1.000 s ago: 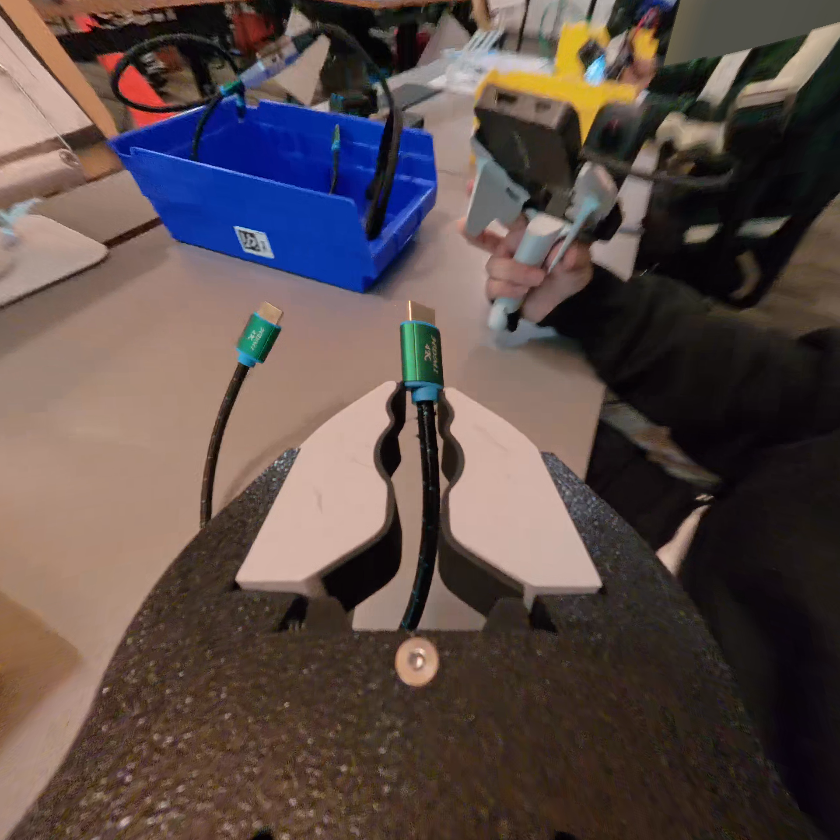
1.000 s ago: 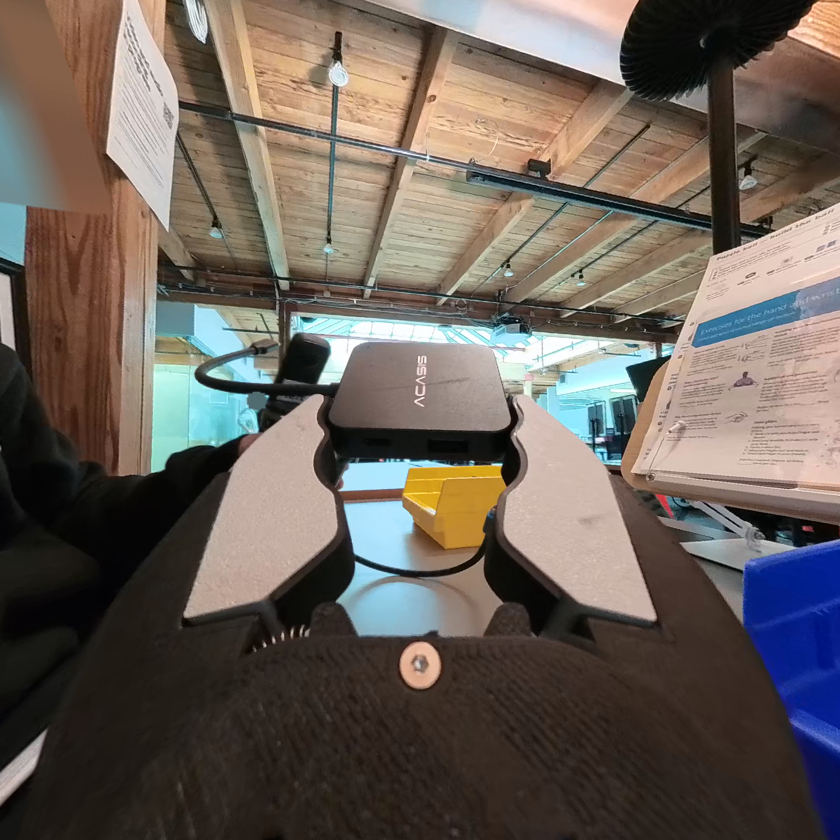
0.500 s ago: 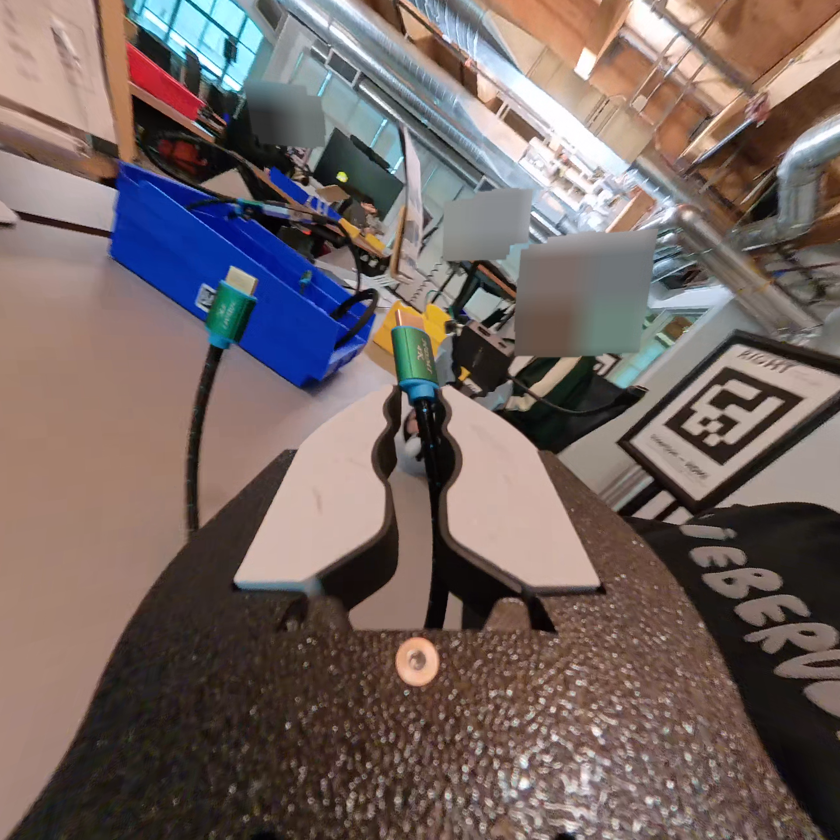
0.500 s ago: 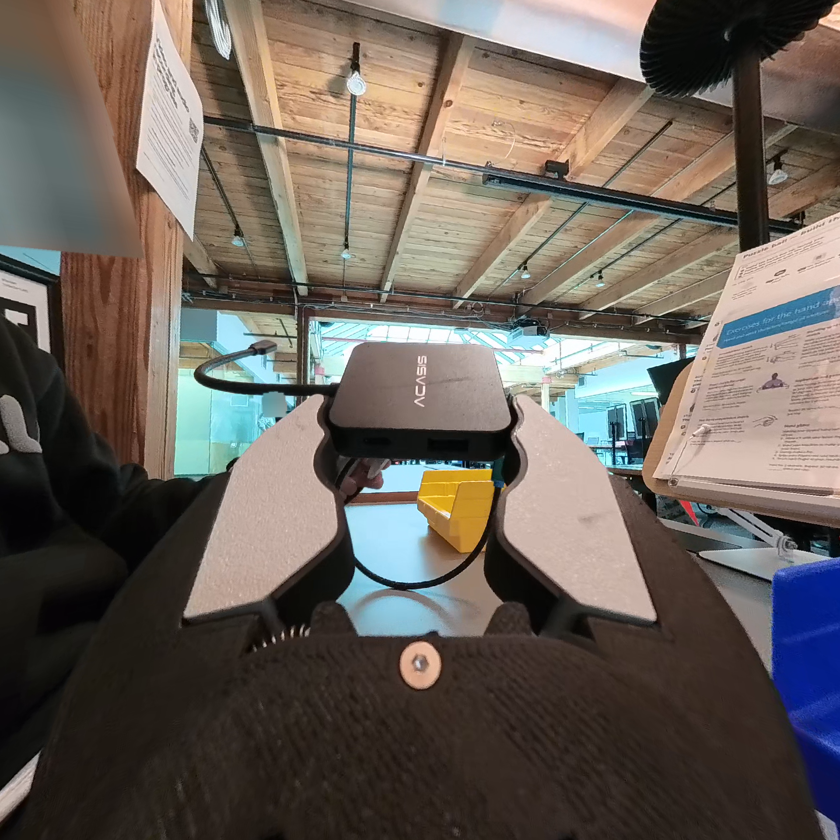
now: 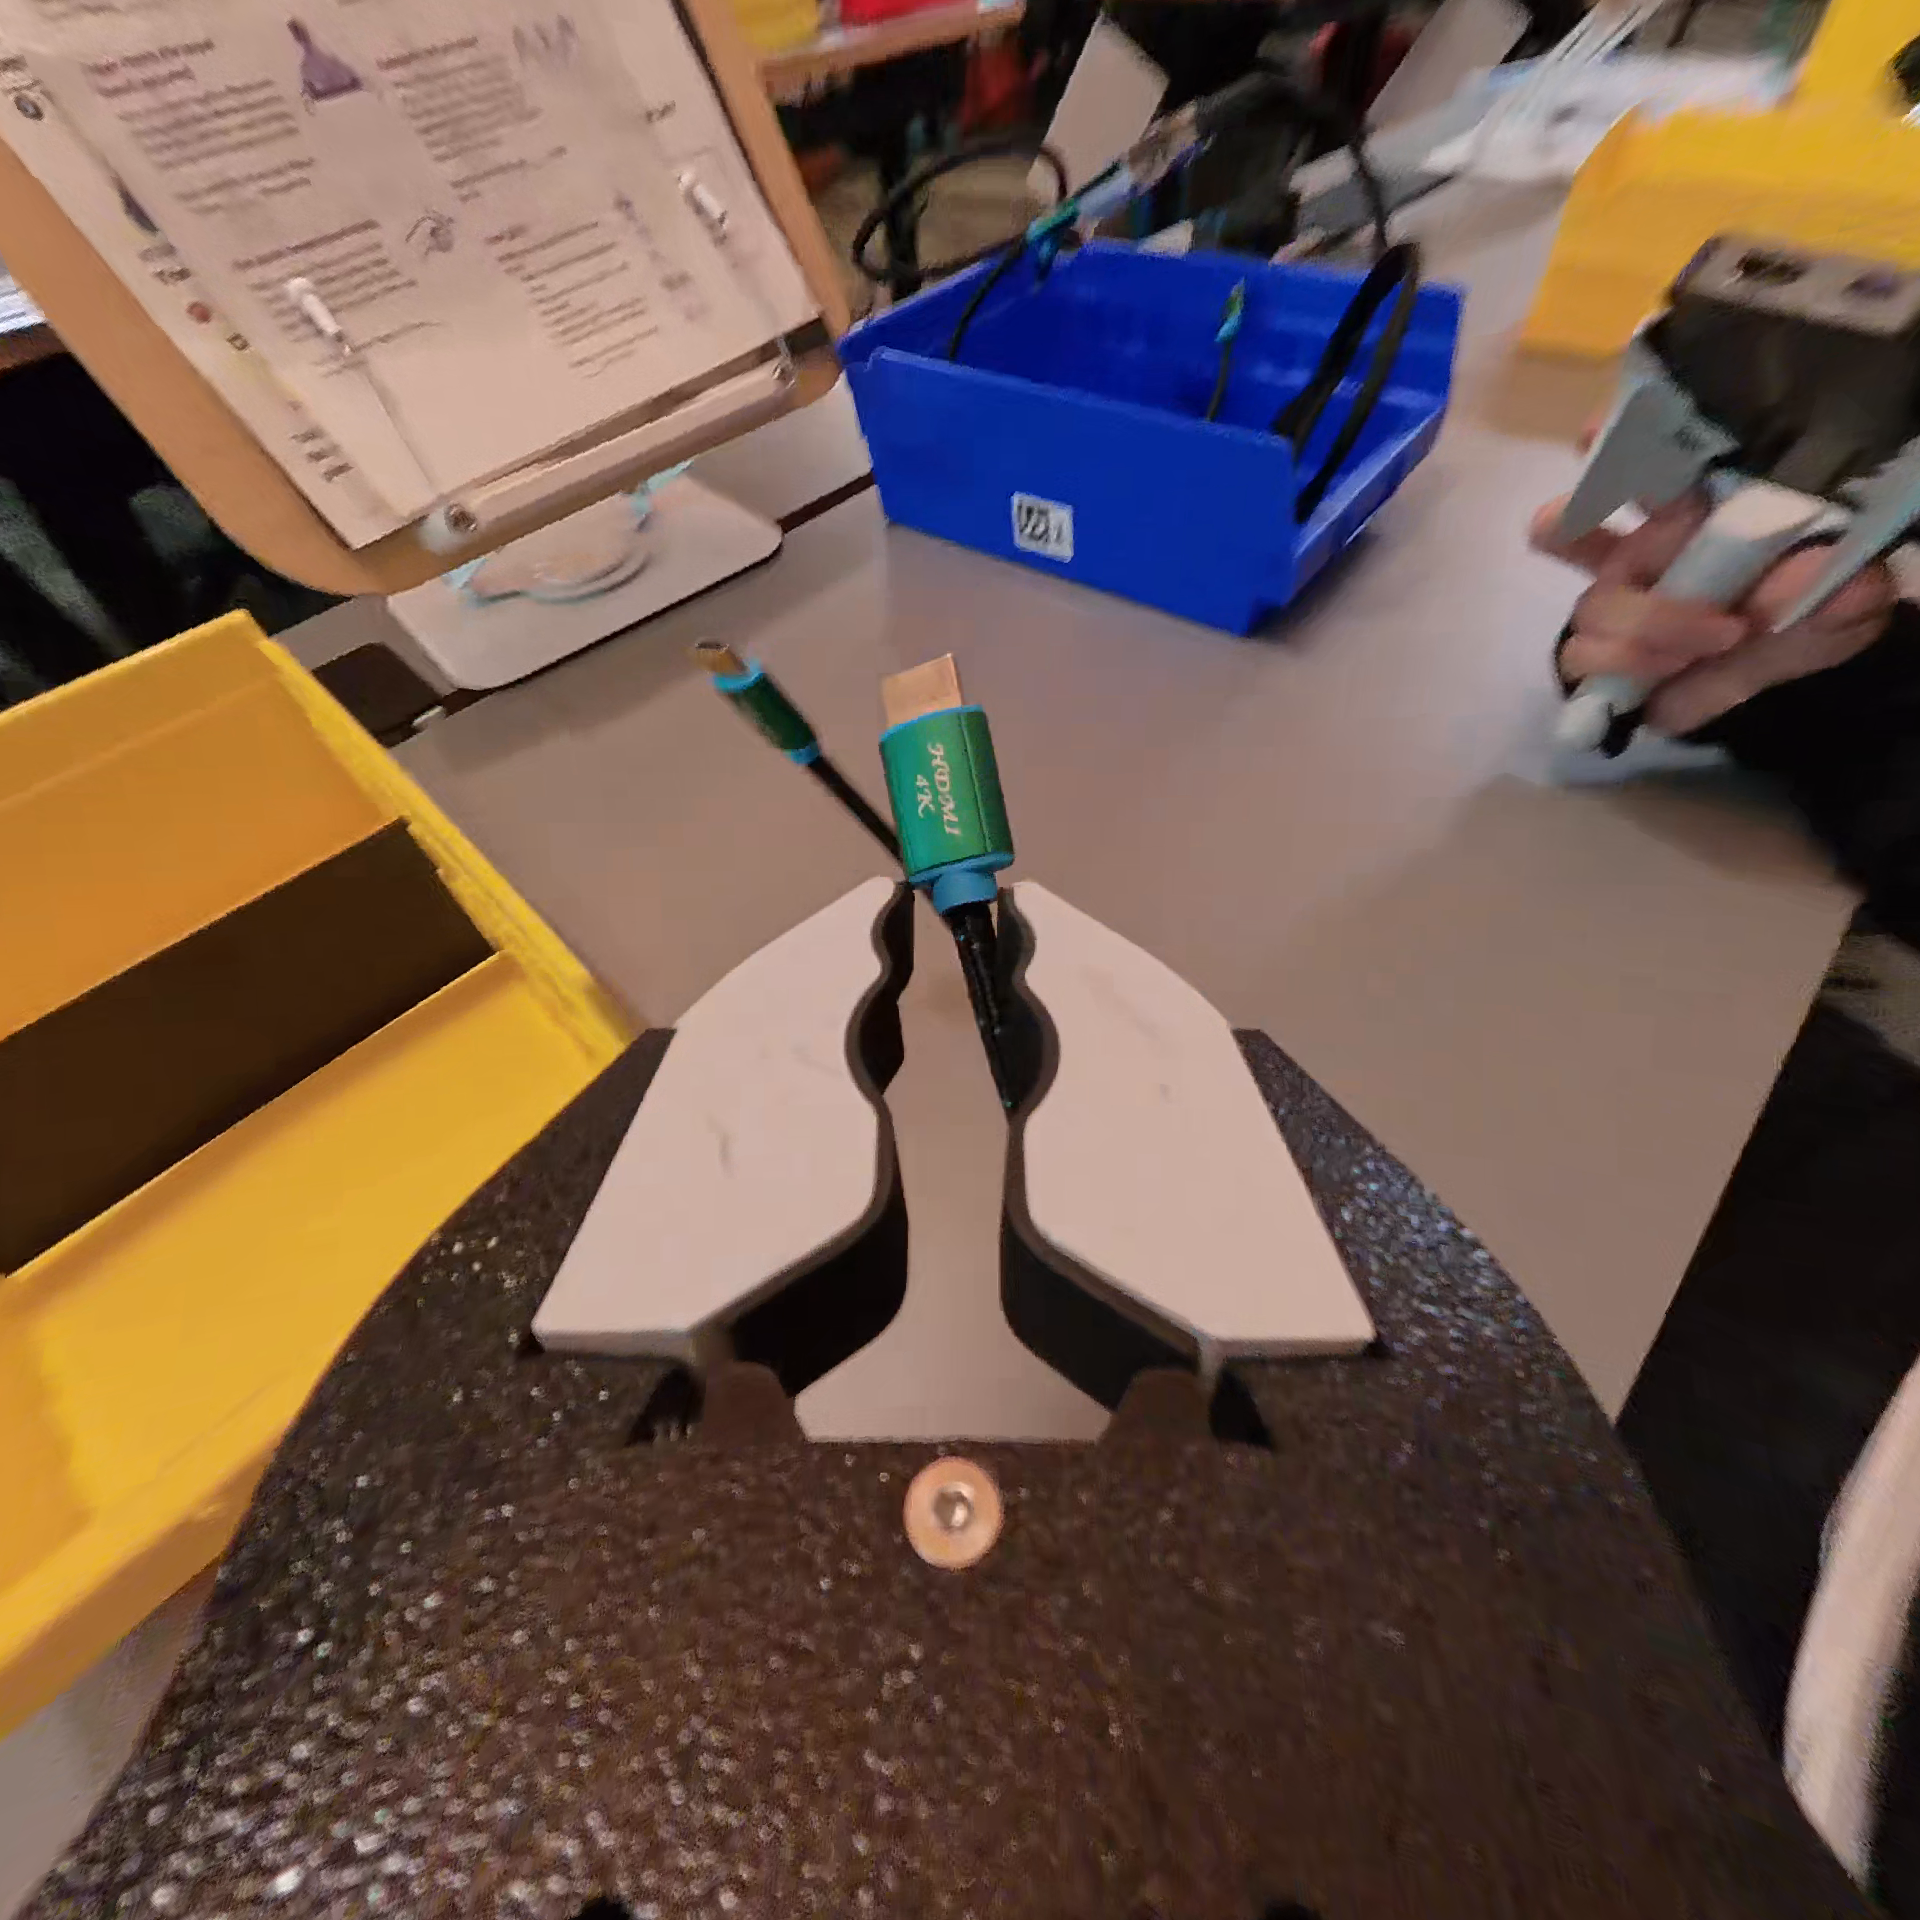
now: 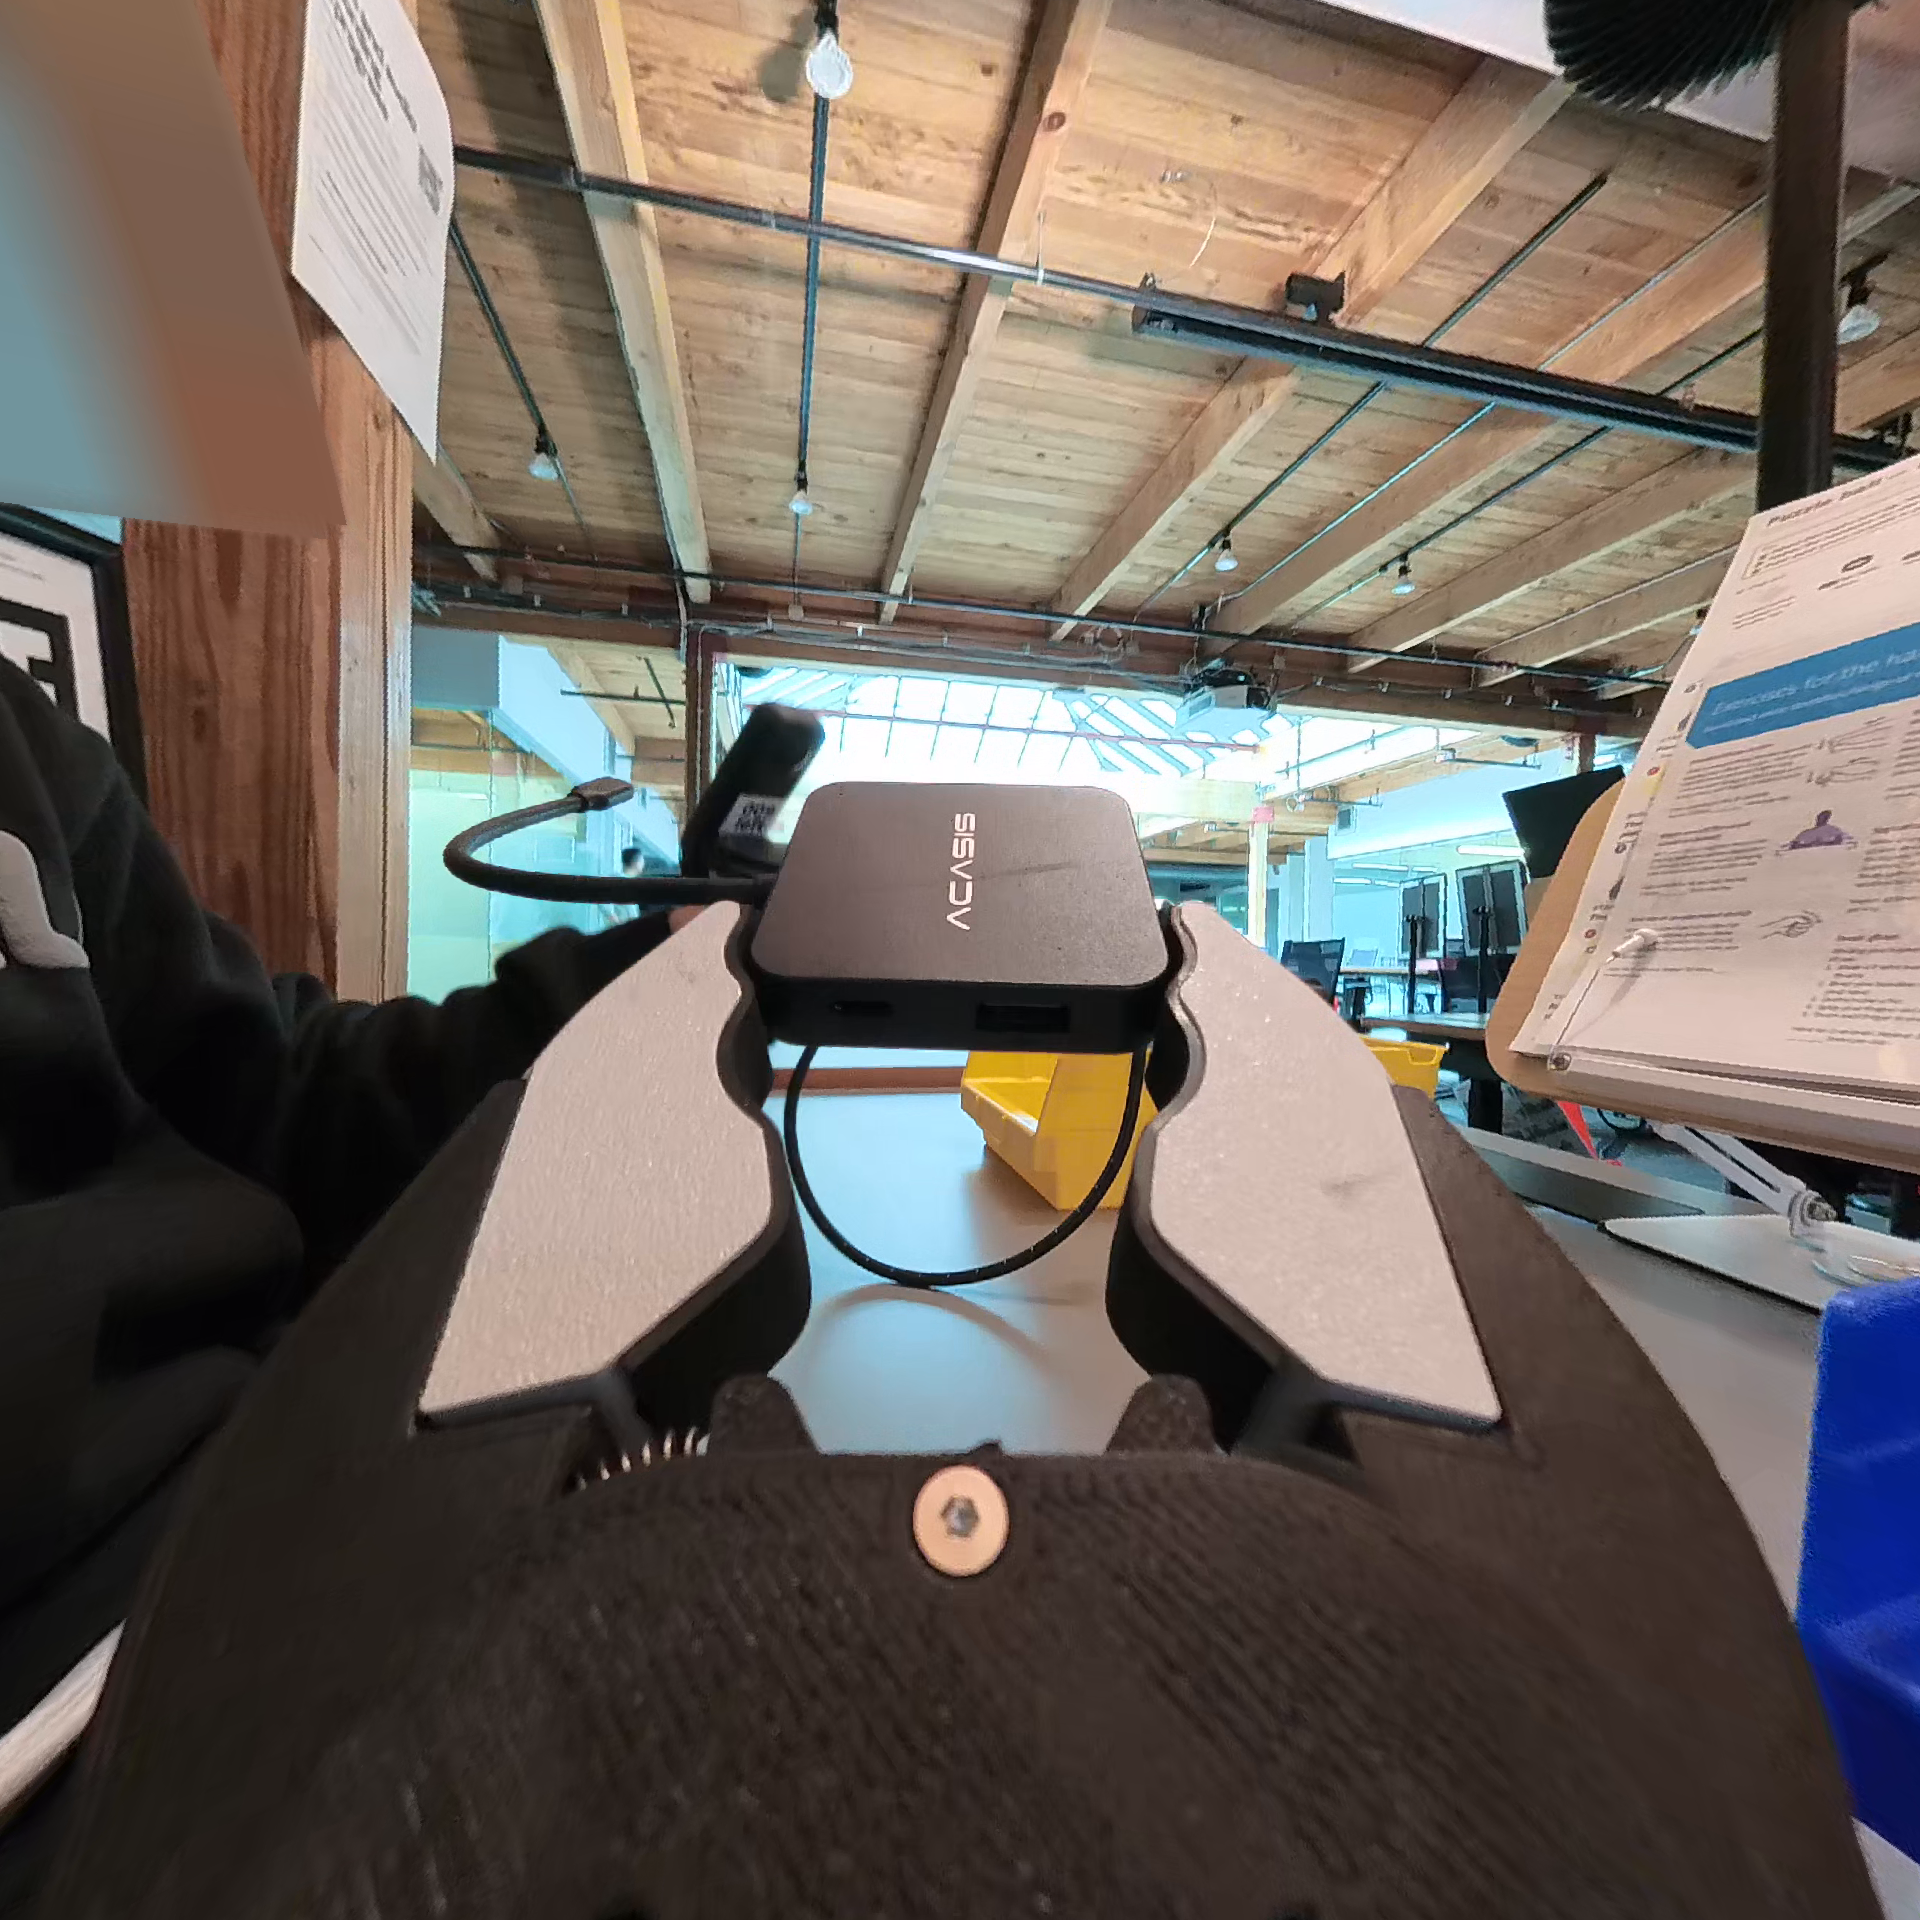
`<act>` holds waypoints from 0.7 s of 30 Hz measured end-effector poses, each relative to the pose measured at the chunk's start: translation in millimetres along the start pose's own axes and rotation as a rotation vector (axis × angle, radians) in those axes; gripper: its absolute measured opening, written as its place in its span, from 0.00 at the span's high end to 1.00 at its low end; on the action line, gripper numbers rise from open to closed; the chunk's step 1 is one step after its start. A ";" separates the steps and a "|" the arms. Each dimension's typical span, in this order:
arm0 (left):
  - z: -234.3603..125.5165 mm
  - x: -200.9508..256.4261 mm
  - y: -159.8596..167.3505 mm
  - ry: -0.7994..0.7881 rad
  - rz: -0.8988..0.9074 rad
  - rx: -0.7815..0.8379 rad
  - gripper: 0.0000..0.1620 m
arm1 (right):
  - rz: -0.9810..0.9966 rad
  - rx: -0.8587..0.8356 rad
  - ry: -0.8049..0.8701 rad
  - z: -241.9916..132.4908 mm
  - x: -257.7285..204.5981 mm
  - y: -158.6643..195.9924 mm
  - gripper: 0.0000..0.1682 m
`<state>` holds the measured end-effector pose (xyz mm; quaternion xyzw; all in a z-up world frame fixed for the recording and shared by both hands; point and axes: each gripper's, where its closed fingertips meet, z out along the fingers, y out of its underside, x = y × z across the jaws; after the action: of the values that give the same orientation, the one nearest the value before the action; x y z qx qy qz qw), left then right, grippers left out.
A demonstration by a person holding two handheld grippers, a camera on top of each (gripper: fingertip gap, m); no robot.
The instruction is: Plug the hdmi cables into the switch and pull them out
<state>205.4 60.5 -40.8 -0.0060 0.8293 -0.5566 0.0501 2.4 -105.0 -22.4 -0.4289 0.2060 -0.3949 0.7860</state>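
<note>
My left gripper is shut on a black braided HDMI cable just behind its green plug, which points up and away with the gold tip free. The cable's other green plug sticks up just left of it above the table. My right gripper is shut on the black switch, held flat in the air with two ports facing me; its thin black lead loops below. The right gripper and switch also show blurred at the far right of the left wrist view.
A blue bin with more cables stands at the back of the grey table. A yellow bin is close on the left and another beyond the switch. A document stand rises at the back left.
The left gripper has swung from facing up across the room back down toward the table, and the held plug now tilts left. The right gripper has stayed nearly still with the switch.
</note>
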 end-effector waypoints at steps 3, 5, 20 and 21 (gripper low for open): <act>2.0 11.0 -8.5 0.024 0.044 -0.030 0.94 | -0.016 -0.036 -0.003 1.8 -2.5 6.6 0.57; 0.2 21.0 -20.5 0.035 0.136 -0.030 0.94 | -0.038 -0.072 -0.002 5.0 -3.2 12.3 0.57; 13.5 99.3 -90.6 0.146 0.877 -0.391 0.94 | -0.123 -0.258 -0.095 33.8 -36.1 -1.8 0.57; 14.6 105.7 -93.6 0.171 0.899 -0.402 0.94 | -0.095 -0.261 -0.108 33.5 -37.9 -1.1 0.57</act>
<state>97.2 4.4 32.1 0.3882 0.8418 -0.3075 0.2146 1.3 -58.0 -3.7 -0.5574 0.1923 -0.3778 0.7139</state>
